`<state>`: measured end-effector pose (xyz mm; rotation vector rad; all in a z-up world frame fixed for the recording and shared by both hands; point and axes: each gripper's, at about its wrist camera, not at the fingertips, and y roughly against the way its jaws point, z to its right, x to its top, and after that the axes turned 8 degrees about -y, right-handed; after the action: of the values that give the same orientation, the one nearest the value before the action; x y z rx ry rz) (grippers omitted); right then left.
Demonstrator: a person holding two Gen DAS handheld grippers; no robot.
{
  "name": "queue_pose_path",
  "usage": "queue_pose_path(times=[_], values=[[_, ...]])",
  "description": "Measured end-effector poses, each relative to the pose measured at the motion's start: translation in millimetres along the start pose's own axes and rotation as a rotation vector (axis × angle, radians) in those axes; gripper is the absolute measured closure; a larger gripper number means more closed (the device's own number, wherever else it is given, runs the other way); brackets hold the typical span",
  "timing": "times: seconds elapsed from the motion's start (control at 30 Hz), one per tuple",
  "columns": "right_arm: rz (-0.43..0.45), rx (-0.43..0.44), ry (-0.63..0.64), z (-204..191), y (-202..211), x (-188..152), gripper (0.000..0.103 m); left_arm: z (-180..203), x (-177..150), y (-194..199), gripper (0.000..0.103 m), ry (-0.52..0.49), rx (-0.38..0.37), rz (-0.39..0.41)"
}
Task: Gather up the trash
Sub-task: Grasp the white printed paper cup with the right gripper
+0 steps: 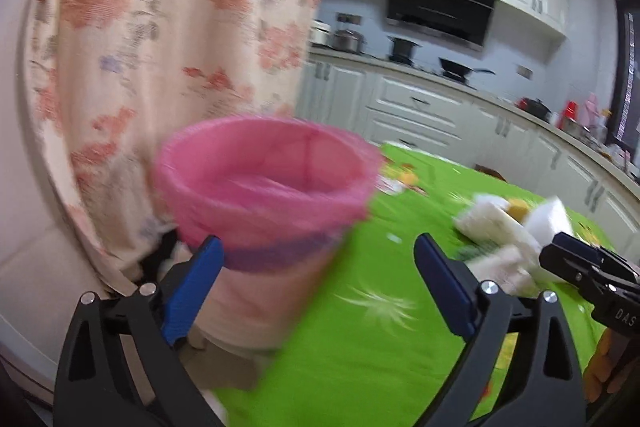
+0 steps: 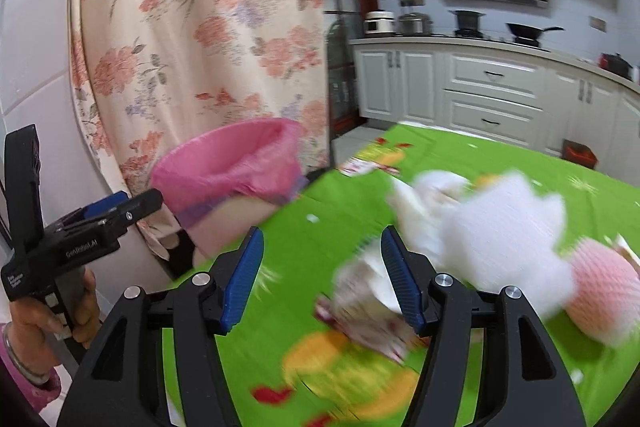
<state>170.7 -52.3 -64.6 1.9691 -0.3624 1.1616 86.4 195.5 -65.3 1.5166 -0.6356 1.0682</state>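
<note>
Where your left wrist camera looks out, your left gripper (image 1: 316, 251) stands released, its blue-padded jaws spread wide with no pad pressing on anything. Between them, toward eleven o'clock, rises the round waste bin lined with a pink plastic bag (image 1: 264, 183); its pale wall sits just beside the left pad, though blur hides whether they touch. The bin stands at the edge of the table covered in a bright green printed cloth (image 1: 360, 339). At two o'clock on that cloth lies a heap of crumpled white tissue and paper scraps (image 1: 504, 227), with the black tip of your right gripper (image 1: 560, 251) beside it at three o'clock. Behind the bin hangs a cream floral curtain (image 1: 160, 27), and white kitchen cabinets (image 1: 420, 107) run along the far wall.

From your right wrist camera, the right gripper (image 2: 322, 243) is partly spread and grasps nothing. A blurred crumpled wrapper of white and dark red (image 2: 368, 311) lies on the cloth partly between the jaws, close against the right pad; whether it touches is unclear. The white tissue heap (image 2: 500, 227) sits at two o'clock, and a pink foam net sleeve (image 2: 604, 295) at three o'clock. The pink-lined bin (image 2: 232, 167) stands at ten o'clock, with your left gripper (image 2: 140, 203) reaching toward it from nine o'clock, held in a hand (image 2: 52, 315).
</note>
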Motion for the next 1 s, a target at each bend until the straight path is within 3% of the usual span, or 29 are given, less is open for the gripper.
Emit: queue_pose_path(times=[0.27, 0.5, 0.77, 1.0], values=[[0.034, -0.130, -0.060, 60.9, 50.6, -28.7, 0.040, 86.0, -20.8, -12.6, 0.010, -0.122, -0.102, -0.054], [0.046, -0.237, -0.117, 105.1, 72.3, -42.6, 0.040, 131.3, -26.8, -23.4, 0.010, -0.183, -0.164, -0.083], [0.056, -0.339, -0.228, 163.8, 89.0, -42.4, 0.037, 166.8, -33.3, -30.6, 0.010, -0.257, -0.182, -0.084], [0.082, -0.406, -0.281, 206.9, 100.0, -31.9, 0.037, 172.8, -22.5, -30.1, 0.010, -0.218, -0.194, -0.065]])
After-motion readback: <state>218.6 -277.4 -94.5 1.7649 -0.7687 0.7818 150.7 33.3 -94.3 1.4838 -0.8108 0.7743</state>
